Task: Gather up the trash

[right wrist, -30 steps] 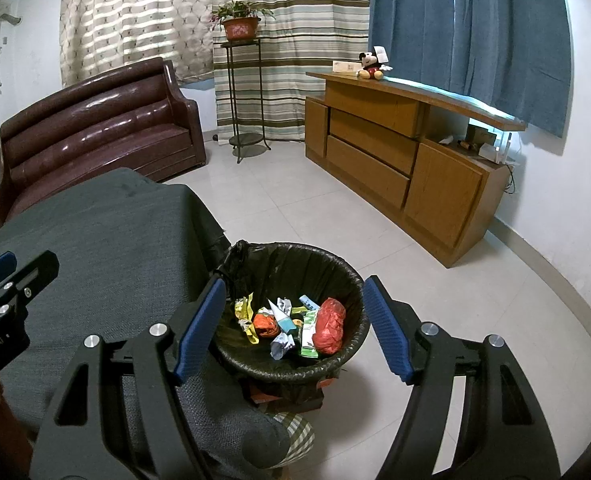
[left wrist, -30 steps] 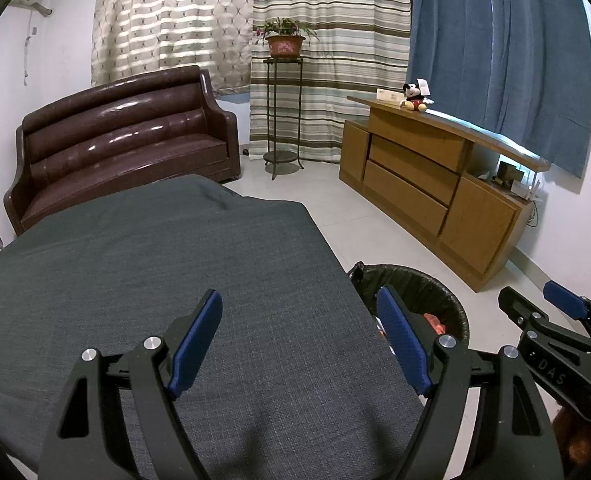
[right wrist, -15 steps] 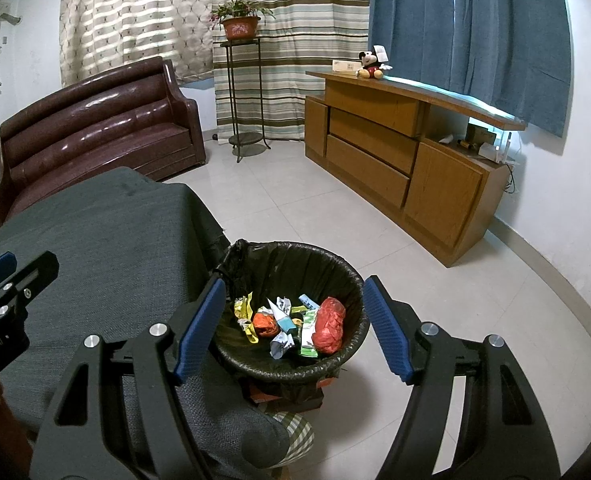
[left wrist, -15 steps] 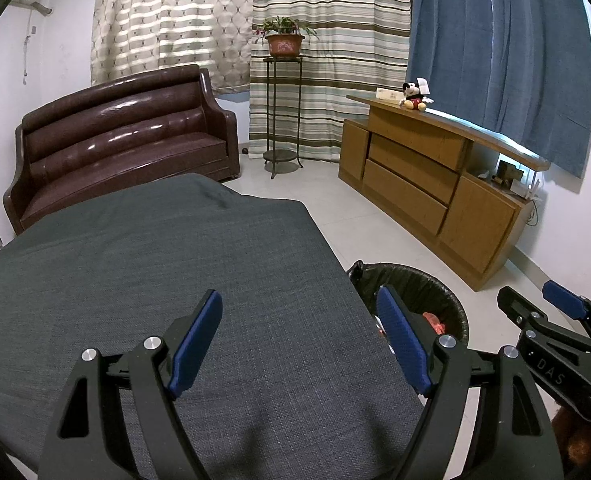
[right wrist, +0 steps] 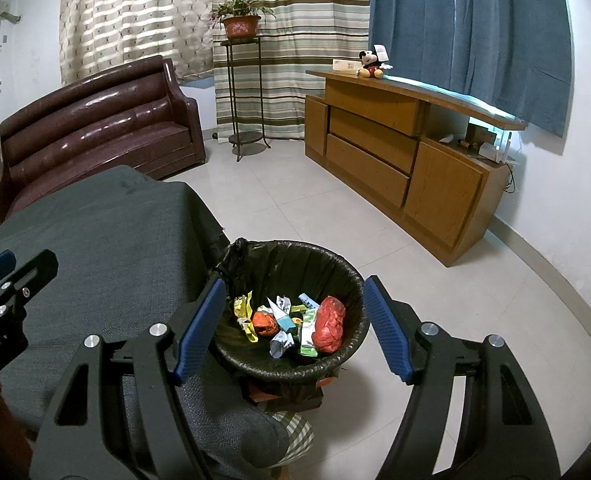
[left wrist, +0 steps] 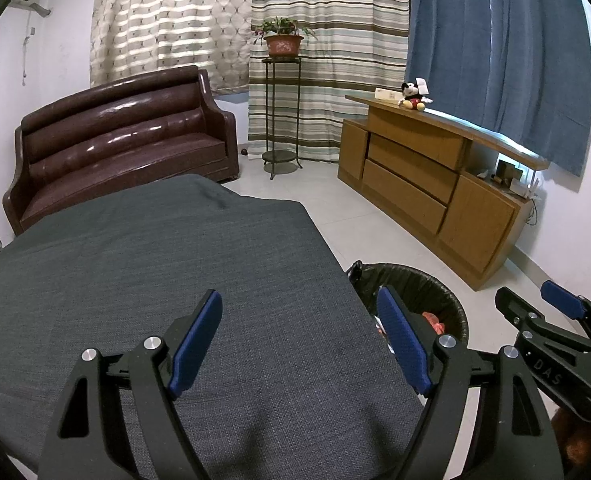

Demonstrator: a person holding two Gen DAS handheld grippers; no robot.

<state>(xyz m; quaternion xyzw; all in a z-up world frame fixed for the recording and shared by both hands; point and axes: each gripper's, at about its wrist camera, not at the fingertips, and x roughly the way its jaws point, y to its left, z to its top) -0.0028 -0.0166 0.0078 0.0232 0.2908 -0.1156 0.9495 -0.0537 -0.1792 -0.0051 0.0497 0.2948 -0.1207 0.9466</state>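
A round trash bin (right wrist: 331, 364) lined with a black bag stands on the floor beside the table. Inside it lie several crumpled wrappers (right wrist: 283, 322) and a red plastic wad (right wrist: 329, 324). My right gripper (right wrist: 293, 326) hovers open above the bin, nothing between its blue pads. My left gripper (left wrist: 299, 340) is open over the grey tablecloth (left wrist: 155, 264), empty as well. In the left wrist view the bin (left wrist: 419, 284) shows at the table's right edge, with the right gripper (left wrist: 543, 312) beyond it. The left gripper (right wrist: 3, 276) shows at the left in the right wrist view.
A brown leather sofa (left wrist: 115, 144) stands behind the table. A metal plant stand (left wrist: 281, 120) with a potted plant sits by the striped curtain. A wooden sideboard (right wrist: 395, 148) with a plush toy (right wrist: 371, 64) runs along the right wall. White tiled floor (right wrist: 295, 200) lies between them.
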